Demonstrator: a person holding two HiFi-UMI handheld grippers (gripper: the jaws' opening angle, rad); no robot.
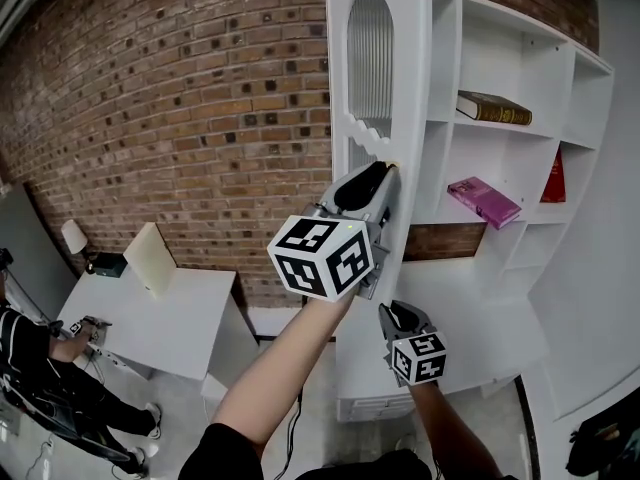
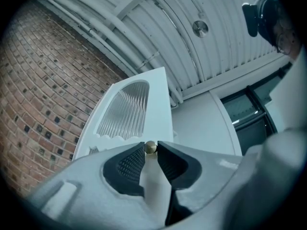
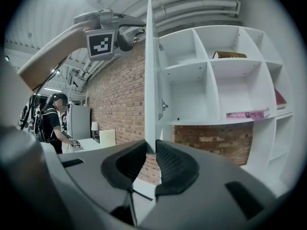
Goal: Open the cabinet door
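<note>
The white cabinet door [image 1: 390,118] with its ribbed glass pane stands swung out from the shelf unit, edge-on in the head view. My left gripper [image 1: 385,173] is at the door's edge, shut on the small brass knob [image 2: 150,147], which sits pinched between the two black fingertips. The door's face [image 2: 144,109] rises beyond the knob. My right gripper [image 1: 395,311] is lower, at the door's bottom corner. In the right gripper view its jaws [image 3: 150,150] stand close together with the door's thin edge [image 3: 149,80] running up from between them.
The open shelf unit [image 1: 520,128] holds a brown book [image 1: 493,108], a pink book [image 1: 483,202] and a red book [image 1: 555,180]. A brick wall lies behind. A white table [image 1: 150,318] and a person [image 1: 40,368] are at the lower left.
</note>
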